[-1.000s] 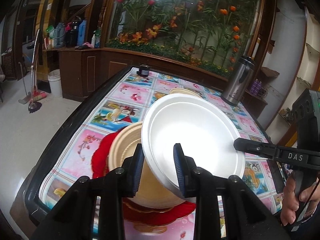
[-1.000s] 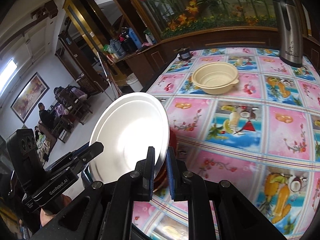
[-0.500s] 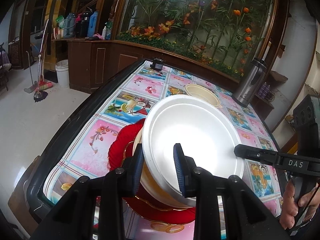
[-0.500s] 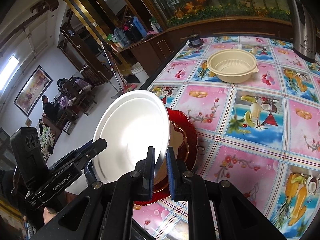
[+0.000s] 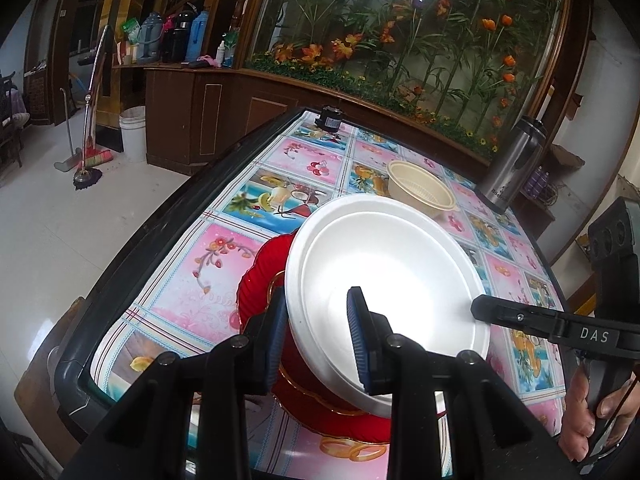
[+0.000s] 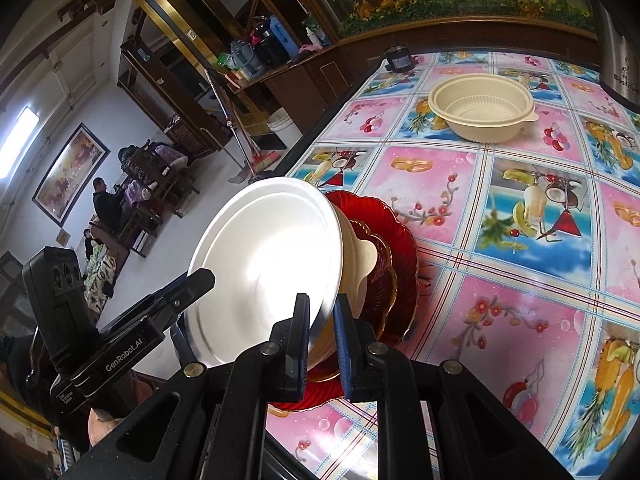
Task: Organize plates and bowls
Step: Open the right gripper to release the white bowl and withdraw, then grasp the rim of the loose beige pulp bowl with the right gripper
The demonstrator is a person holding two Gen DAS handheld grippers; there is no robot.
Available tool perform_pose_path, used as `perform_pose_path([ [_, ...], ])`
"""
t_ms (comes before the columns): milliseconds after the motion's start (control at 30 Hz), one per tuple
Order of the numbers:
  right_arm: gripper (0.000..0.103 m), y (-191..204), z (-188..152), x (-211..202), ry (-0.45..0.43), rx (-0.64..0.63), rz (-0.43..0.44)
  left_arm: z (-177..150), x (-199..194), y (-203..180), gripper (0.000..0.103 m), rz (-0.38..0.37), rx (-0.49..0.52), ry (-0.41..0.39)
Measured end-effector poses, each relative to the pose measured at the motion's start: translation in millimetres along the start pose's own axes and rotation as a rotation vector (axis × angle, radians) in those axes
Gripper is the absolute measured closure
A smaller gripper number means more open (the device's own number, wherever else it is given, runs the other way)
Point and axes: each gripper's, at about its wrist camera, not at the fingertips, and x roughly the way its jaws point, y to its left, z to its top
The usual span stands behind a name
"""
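Observation:
A white foam plate hangs tilted between both grippers. My left gripper is shut on its near rim, and its finger also shows in the right wrist view. My right gripper is shut on the opposite rim; one of its fingers lies across the plate's right edge. Right under the plate sits a cream bowl on stacked red plates. A second cream bowl stands alone farther back.
A steel flask stands at the far right of the table, and a small black object at its far end. The table's dark left edge runs close to the stack. People sit in the room beyond.
Both grippers have sunk with the white plate, which now lies lower and closer over the cream bowl and red plates. The grips have not changed.

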Motion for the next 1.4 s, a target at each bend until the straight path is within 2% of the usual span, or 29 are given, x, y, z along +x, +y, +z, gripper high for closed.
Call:
perform_pose_path([
  [300, 0.087, -0.2, -1.8, -0.6, 0.001, 0.002, 0.008, -0.3, 1.0, 0.8, 0.072, 0.009, -0.008, -0.004],
  [467, 0.087, -1.9, -2.9, -2.9, 0.002, 0.004, 0.015, -0.4, -0.5, 2.2, 0.058, 0.022, -0.021, -0.019],
  [600, 0.087, -4.7, -3.1, -9.9, -0.011, 0.013, 0.02, 0.5, -2.8, 5.0, 0.053, 0.03, -0.03, -0.028],
  [800, 0.087, -15.6, -2.7, -26.0, -0.044, 0.041, 0.017, 1.0, -6.1, 2.1, 0.04, 0.042, -0.028, -0.041],
  [833, 0.087, -17.9, -3.1, -28.8, -0.05, 0.048, 0.015, 1.0, -6.1, 0.9, 0.036, 0.043, -0.025, -0.043],
  [867, 0.085, -20.8, -3.5, -31.2, -0.055, 0.056, 0.014, 1.1, -6.0, -0.3, 0.032, 0.045, -0.023, -0.044],
  [933, 0.075, -26.3, -3.7, -35.1, -0.068, 0.072, 0.01, 1.1, -6.7, -1.8, 0.03, 0.05, -0.02, -0.048],
  [1000, 0.052, -35.4, -3.7, -41.8, -0.091, 0.092, -0.001, 1.7, -7.1, -2.2, 0.03, 0.056, -0.016, -0.049],
  [1033, 0.049, -38.8, -3.9, -44.7, -0.101, 0.098, -0.009, 1.9, -7.6, -2.3, 0.03, 0.06, -0.016, -0.05],
  [1233, 0.042, -61.0, 8.8, -59.4, -0.138, 0.099, -0.101, 3.3, -15.2, -6.9, 0.019, 0.104, 0.008, -0.09],
  [1300, 0.041, -67.9, 25.6, -62.3, -0.142, 0.081, -0.148, 4.7, -16.9, -8.9, 0.019, 0.102, 0.016, -0.096],
  [1400, 0.041, -75.1, 57.6, -62.1, -0.152, 0.051, -0.175, 6.5, -18.3, -12.6, 0.019, 0.105, 0.033, -0.103],
])
